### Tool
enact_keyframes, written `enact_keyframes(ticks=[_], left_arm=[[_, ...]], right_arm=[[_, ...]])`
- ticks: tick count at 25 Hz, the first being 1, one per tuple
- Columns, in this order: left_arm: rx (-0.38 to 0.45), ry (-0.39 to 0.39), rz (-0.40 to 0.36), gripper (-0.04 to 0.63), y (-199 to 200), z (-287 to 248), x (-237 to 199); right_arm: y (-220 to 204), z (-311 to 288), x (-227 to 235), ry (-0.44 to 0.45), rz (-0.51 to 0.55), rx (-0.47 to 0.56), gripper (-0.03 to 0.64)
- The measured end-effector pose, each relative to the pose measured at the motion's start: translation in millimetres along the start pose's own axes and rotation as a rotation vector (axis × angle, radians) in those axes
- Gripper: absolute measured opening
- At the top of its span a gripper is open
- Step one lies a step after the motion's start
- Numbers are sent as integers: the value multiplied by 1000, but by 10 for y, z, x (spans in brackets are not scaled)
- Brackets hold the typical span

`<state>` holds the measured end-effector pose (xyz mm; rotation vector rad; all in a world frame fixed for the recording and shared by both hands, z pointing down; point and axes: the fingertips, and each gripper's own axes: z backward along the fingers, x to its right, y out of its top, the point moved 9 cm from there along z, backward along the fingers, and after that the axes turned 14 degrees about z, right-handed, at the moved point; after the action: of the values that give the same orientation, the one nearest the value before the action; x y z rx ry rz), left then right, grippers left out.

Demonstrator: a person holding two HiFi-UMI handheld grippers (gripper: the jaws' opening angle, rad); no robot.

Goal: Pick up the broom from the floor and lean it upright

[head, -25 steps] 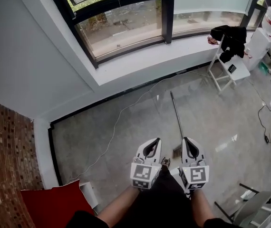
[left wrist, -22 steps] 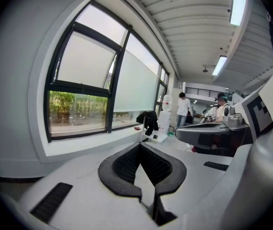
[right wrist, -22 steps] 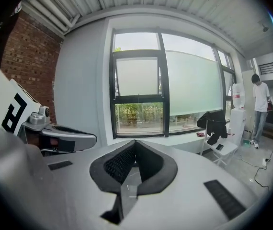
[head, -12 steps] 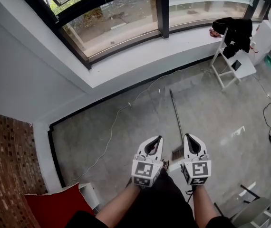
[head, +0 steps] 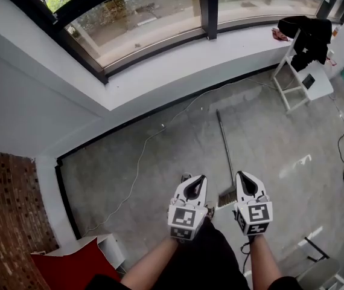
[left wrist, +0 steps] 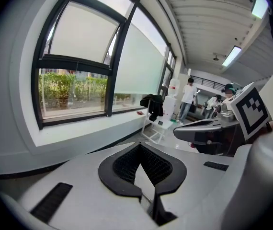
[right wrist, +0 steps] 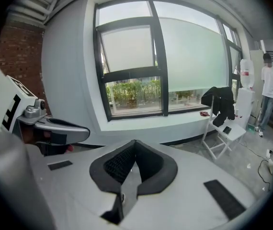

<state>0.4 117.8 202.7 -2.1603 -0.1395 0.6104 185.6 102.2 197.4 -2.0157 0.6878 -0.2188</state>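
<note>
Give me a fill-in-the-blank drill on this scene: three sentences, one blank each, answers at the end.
1. In the head view, the bristle end of the broom shows ____ the left gripper and the right gripper.
2. Both grippers hold nothing, and their jaws are ____.
3. The white folding chair by the window has a ____ garment draped over its back.

Missing words: between; shut; black.

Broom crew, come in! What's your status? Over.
Left gripper and right gripper shut, empty. Broom flat on the floor, untouched, head end nearest. Cable to its left, not touching. Over.
</note>
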Motion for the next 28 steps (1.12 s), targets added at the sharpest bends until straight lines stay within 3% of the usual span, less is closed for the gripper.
enact_keyframes(ticks=[10, 16, 28], left_arm=[[-112, 14, 38, 3, -453, -1018, -679], [-189, -32, 81, 3, -864, -1653, -1002], [-400, -110, 36, 3, -1924, -3038, -1572]], right_arm=[[-736, -1122, 245, 71, -45, -111, 6], [-1268, -1641, 346, 79, -75, -196, 6], [-2746, -2767, 530, 89, -83, -369, 6]])
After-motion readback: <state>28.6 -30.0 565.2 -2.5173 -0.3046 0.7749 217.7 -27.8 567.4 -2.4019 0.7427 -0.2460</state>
